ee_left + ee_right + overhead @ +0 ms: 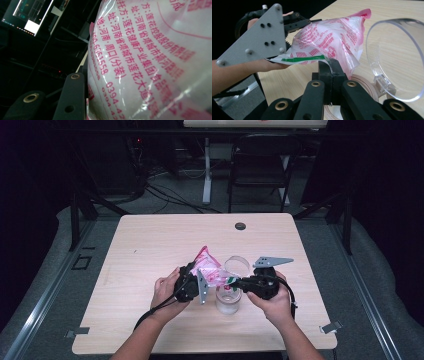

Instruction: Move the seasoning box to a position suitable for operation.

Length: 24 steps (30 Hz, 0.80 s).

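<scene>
since the bag (209, 269) was being held up over the open jar (229, 301), the whole setup read as prep for tearing it open or pouring from it.

nearest the person, both hands came in from the table's near edge. left gripper (192, 282) had the bag's body: in the left gripper view the clear film with red print (150, 60) sat pressed right against the one jaw in frame, jaws roughly half spread around the bulk, so it looked like a clamp on the fat part and not on an edge. that made sense as an anchor, since a slack grip would let the bag twist.

right gripper (331, 68) was fully pinched down on the bag's corner (322, 58), right at the green strip (302, 59). thin film, so the jaws met almost flat. probably the corner was picked because that's where a tear or pull would start.

just under and beyond the hands stood the jar, clear, upright on the wooden table (150, 245), with its hinged lid (397, 57) swung up and back. lid open and the jar's mouth right below the bag suggested the contents were meant to drop straight in.

bag itself was off the table, tilted, top end pointing away from the person. couldn't tell whether it was already torn.

farther out: a small dark plug (240, 226) near the table's far edge, then a folding chair (260, 165) on the floor behind.
</scene>
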Motion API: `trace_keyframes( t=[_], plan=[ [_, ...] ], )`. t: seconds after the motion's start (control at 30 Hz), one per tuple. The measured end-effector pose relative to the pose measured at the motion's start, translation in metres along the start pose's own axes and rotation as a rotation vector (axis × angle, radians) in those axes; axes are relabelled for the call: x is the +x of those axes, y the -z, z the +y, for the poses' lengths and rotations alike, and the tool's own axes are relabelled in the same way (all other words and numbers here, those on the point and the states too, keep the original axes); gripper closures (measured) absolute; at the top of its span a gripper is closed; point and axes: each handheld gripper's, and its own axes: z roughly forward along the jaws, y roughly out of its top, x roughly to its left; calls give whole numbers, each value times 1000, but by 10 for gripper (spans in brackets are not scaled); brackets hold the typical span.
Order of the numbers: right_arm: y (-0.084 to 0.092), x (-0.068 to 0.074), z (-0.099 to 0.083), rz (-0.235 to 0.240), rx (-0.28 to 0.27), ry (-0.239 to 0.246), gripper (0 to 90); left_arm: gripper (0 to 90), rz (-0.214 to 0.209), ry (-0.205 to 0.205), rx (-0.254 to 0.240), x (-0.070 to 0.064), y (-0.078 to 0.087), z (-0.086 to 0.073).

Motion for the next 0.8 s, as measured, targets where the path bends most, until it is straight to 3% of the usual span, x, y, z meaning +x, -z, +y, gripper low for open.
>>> trace_keyframes(
  t=[0.13,0.27,0.8],
  plan=[
    [-1,-5,-2,2,-4,-34,900,626,16,-21,-5,-1,1,2],
    [-2,-7,-3,-9,6,-31,900,628,23,-22,-10,-1,3,3],
    [-5,-6,-4,-63,41,35,900,631,75,-53,-18,-2,8,4]
  ],
)
